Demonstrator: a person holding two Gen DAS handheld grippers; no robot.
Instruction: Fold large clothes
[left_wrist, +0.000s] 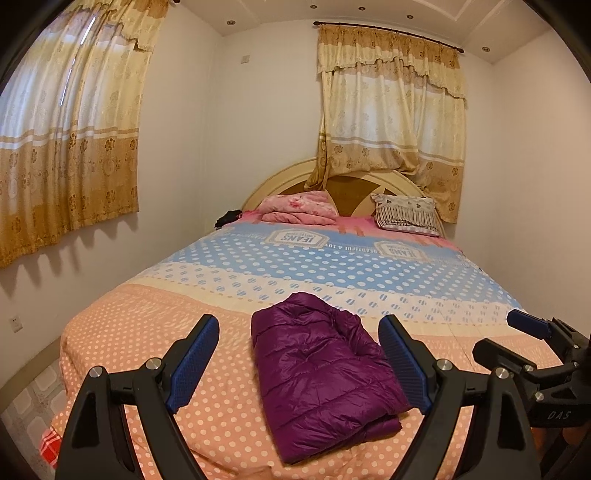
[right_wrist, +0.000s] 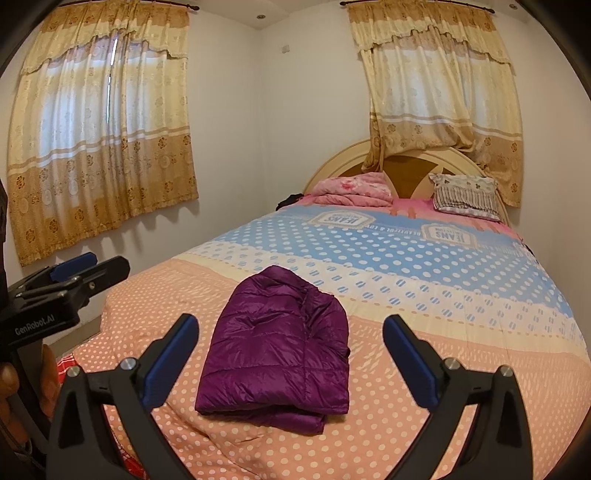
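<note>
A purple quilted jacket lies folded into a compact bundle on the near, peach dotted part of the bed. My left gripper stands open in front of it, held above the bed with nothing between its blue pads. The right wrist view shows the same jacket straight ahead, and my right gripper is open too, off the cloth. Each gripper also shows in the other's view: the right gripper at the right edge, the left gripper at the left edge.
A pink folded blanket and a patterned pillow lie at the headboard. Curtains hang on the left wall and behind the bed. A hand holds the left gripper's handle. Tiled floor shows left of the bed.
</note>
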